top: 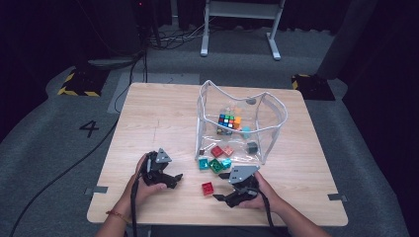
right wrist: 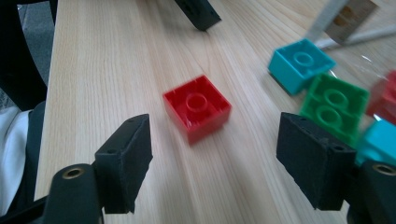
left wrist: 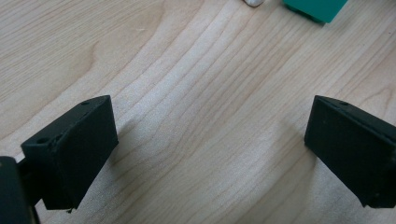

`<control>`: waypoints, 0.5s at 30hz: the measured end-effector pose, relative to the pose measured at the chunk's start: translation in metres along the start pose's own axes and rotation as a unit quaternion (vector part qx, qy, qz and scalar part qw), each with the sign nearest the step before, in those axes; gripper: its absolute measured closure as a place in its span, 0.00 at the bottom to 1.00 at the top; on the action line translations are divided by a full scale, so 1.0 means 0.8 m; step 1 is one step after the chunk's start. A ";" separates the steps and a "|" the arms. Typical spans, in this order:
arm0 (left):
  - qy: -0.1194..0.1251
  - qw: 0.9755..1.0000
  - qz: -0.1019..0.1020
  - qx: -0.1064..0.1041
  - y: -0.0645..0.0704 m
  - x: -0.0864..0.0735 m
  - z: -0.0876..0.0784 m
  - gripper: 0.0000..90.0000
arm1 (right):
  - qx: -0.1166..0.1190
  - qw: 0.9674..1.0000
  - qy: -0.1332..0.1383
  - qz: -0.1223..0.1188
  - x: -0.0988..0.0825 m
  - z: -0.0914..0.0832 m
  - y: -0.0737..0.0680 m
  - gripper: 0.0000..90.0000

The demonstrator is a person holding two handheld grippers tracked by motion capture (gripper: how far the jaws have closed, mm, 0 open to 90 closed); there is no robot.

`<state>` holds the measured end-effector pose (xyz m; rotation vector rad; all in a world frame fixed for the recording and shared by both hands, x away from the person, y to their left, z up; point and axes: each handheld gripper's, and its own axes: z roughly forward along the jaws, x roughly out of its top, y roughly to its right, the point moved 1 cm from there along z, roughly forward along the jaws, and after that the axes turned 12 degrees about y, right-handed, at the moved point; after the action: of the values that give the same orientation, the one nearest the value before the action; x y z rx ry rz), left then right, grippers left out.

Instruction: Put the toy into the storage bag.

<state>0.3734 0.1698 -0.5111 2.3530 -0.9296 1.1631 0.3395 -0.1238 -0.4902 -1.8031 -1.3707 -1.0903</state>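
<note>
While right tongs (right wrist: 212,154) gape, red brick (right wrist: 197,107) lies just ahead, untouched.

The pale wood bench (top: 148,123) carries a clear bag (top: 267,128), 1 red brick (top: 207,188) at lower centre, and teal and green bricks (top: 212,164).

Light wood tabletop (top: 158,113), square, on grey carpeted floor (top: 44,148). Numeral "4" (top: 89,128) marked on floor at left. Yellow-black hazard tape (top: 76,91) on dark bases left and right. White desk frame (top: 242,24) behind; cables (top: 173,37) on floor. Surroundings dark, curtained.
</note>
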 end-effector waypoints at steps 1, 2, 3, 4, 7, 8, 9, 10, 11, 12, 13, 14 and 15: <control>0.000 1.000 0.000 0.000 0.000 0.000 0.000 0.03 | 0.002 1.000 -0.001 -0.002 0.001 0.006 0.000 0.30; 0.000 1.000 0.000 0.000 0.000 0.000 0.000 0.03 | 0.003 1.000 -0.002 -0.002 0.003 0.011 0.000 0.30; 0.000 1.000 0.000 0.000 0.000 0.000 0.000 0.03 | 0.008 1.000 -0.001 0.002 0.003 0.016 0.000 0.30; 0.000 1.000 0.000 0.000 0.000 0.000 0.000 0.03 | 0.011 1.000 -0.001 0.003 0.003 0.019 0.000 0.30; 0.000 1.000 0.000 0.000 0.000 0.000 0.000 0.03 | 0.025 1.000 -0.008 0.006 0.005 0.033 0.001 0.30; 0.000 1.000 0.000 0.000 0.000 0.000 0.000 0.03 | 0.028 0.999 -0.016 -0.010 0.005 0.035 0.003 0.30; 0.000 1.000 0.000 0.000 0.000 0.000 0.000 0.03 | 0.027 0.999 -0.017 -0.014 0.005 0.039 0.003 0.30; 0.000 1.000 0.000 0.000 0.000 0.000 0.000 0.03 | 0.027 0.999 -0.019 -0.009 0.005 0.042 0.002 0.30; 0.000 1.000 0.000 0.000 0.000 0.000 0.000 0.03 | 0.029 0.999 -0.024 -0.013 0.004 0.045 0.002 0.30; 0.000 1.000 0.000 0.000 0.000 0.000 0.000 0.03 | 0.030 0.999 -0.025 -0.014 0.004 0.047 0.002 0.30; 0.000 1.000 0.000 0.000 0.000 0.000 0.000 0.03 | 0.030 0.999 -0.026 -0.018 0.004 0.049 0.002 0.31; 0.000 1.000 0.000 0.000 0.000 0.000 0.000 0.03 | 0.024 0.999 -0.031 -0.016 0.004 0.051 0.001 0.33; 0.000 1.000 0.000 0.000 0.000 0.000 0.000 0.03 | 0.019 0.999 -0.035 -0.021 0.004 0.052 0.000 0.35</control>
<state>0.3735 0.1698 -0.5111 2.3528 -0.9295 1.1626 0.3504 -0.0869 -0.5070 -1.8071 -1.4662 -1.0238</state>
